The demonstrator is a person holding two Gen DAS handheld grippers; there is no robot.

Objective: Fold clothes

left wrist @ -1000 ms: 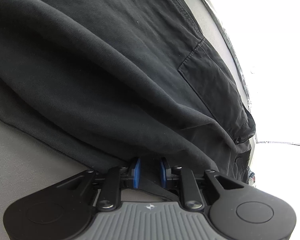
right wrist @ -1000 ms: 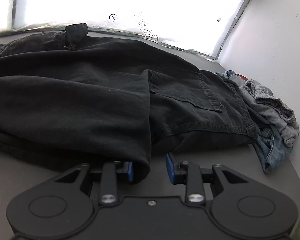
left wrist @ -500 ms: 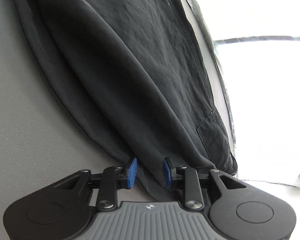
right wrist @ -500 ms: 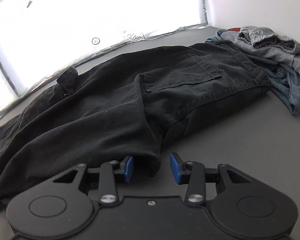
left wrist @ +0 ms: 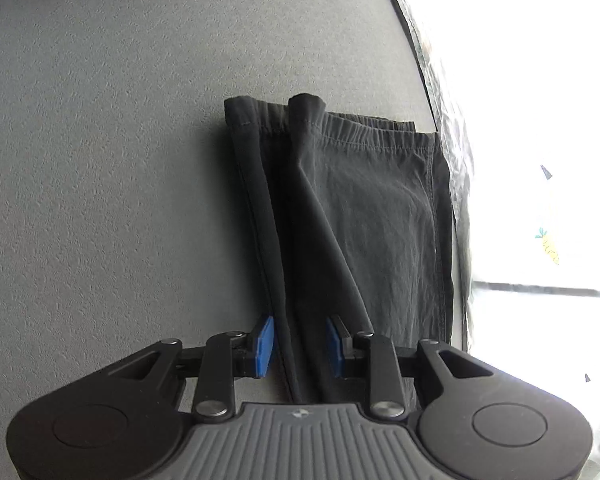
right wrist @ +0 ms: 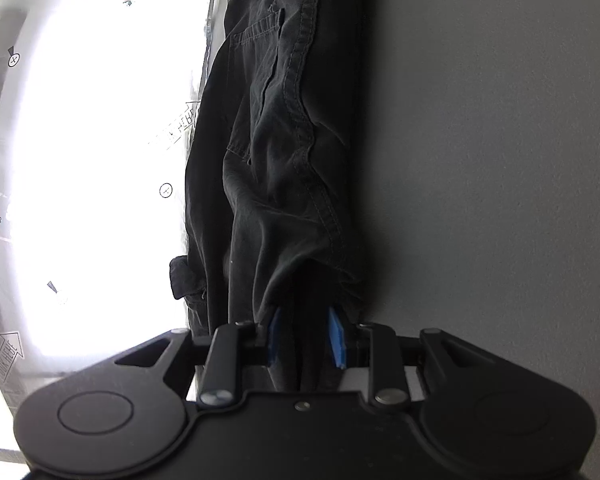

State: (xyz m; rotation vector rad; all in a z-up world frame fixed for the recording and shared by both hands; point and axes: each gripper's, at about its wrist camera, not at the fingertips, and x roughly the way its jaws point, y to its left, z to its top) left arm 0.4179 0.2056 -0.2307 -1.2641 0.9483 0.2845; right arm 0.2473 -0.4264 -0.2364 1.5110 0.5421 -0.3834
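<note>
The black trousers have changed most. Half a second ago both wrist views showed them spread across the grey worktop, with the seat and back pocket lying broad in the right view. Now they hang or stretch lengthwise between the two tools. In the left wrist view the leg ends run straight away from the camera, with the two stitched hems at the far end lying on the worktop just beside its right edge. In the right wrist view the waist part, with its back pocket and double-stitched seam, rises in a narrow bunched column up the middle of the frame. The pile of blue denim and grey clothes seen earlier at the far right of that view is no longer visible.

The white printed sheet with arrows and a strawberry fills the left of the right wrist view, and shows at the right of the left view.

The left tool points along the leg, low over the worktop. Its blue pads stand at a narrow gap with a fold of trouser cloth running between them, evidently gripped. The right tool has swung from a level look across the worktop to a steep view along the cloth. Its pads are likewise set narrow around a bunch of the fabric.
</note>
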